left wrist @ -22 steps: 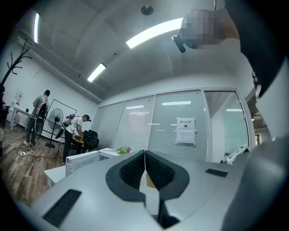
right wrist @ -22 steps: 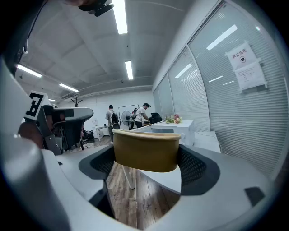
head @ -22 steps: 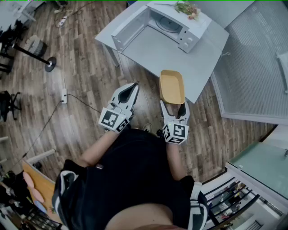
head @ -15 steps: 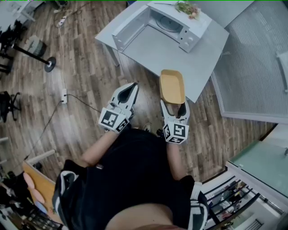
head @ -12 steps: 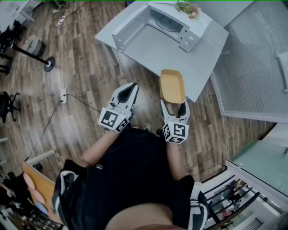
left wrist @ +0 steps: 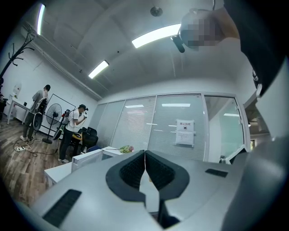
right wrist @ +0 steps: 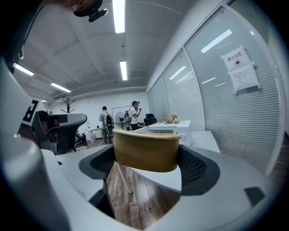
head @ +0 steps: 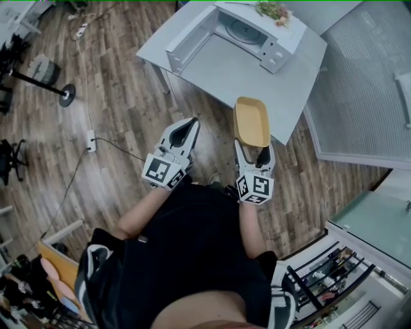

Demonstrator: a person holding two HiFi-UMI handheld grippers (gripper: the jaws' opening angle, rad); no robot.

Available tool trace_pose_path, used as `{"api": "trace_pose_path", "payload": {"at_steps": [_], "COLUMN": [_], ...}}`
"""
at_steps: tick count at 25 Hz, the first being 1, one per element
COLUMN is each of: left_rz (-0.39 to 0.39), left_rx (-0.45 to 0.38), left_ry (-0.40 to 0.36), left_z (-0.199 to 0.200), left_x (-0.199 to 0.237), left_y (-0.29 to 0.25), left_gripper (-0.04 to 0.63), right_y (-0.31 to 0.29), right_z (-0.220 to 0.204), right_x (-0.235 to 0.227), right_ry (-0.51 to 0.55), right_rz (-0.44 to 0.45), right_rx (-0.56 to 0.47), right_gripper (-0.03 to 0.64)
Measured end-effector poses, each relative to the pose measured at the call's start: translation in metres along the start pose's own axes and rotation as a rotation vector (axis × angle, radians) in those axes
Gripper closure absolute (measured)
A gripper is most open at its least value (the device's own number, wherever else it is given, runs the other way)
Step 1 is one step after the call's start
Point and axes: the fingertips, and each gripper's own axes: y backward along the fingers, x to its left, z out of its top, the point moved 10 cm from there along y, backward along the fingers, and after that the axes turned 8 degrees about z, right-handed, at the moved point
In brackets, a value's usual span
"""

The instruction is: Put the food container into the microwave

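Observation:
A tan, oblong food container (head: 252, 121) is held in the air over the near edge of the grey table (head: 270, 80), with my right gripper (head: 253, 151) shut on its near end. In the right gripper view the container (right wrist: 146, 149) fills the gap between the jaws. The white microwave (head: 239, 33) stands at the table's far side with its door (head: 187, 45) swung open to the left and its glass turntable showing. My left gripper (head: 187, 128) hangs over the wooden floor, left of the container, jaws shut and empty (left wrist: 144, 168).
A bunch of flowers (head: 271, 10) lies on top of the microwave. A floor fan (head: 37, 81) stands at the left, with a power strip and cable (head: 91, 139) on the floor. Glass partition walls (head: 359, 83) run along the right. People stand in the distance (left wrist: 74, 131).
Both grippers and the container have moved slightly closer to the table; the container has shifted a little to the right in the head view. The grip is unchanged.

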Motion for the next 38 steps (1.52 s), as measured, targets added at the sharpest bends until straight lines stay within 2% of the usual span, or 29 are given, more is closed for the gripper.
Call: {"api": "trace_pose_path", "payload": {"at_steps": [5,10,16,27,33,38], "left_rz": [-0.047,-0.062,-0.031,0.078,0.087,0.053], "left_rx": [0.019,0.048,0.044,-0.020,0.000,0.009], "left_ry": [0.014,0.030,0.022,-0.014,-0.026,-0.030], "left_z": [-0.005,-0.014,-0.022,-0.012,-0.019,-0.023], "left_x": [0.039,0.060,0.084,0.104,0.128,0.157], "left_y": [0.002,-0.020,-0.089,-0.240,-0.300,-0.344], "left_gripper": [0.571,0.571,0.571,0.571,0.571,0.571], "right_y": [-0.026,-0.062,-0.138,-0.319,-0.422,-0.503], "right_z": [-0.005,-0.004,0.005,0.011,-0.001,-0.011], "right_x": [0.023,0.017,-0.040,-0.134,-0.173,-0.201], "right_ry": [-0.014,-0.017,-0.004,0.039,0.047,0.040], "right_rz": [-0.052,-0.063,-0.054,0.074,0.033,-0.027], "right_rx": [-0.021,-0.015,-0.009,0.109,0.146,0.189], "right_gripper": [0.158,0.158,0.158,0.158,0.158,0.158]}}
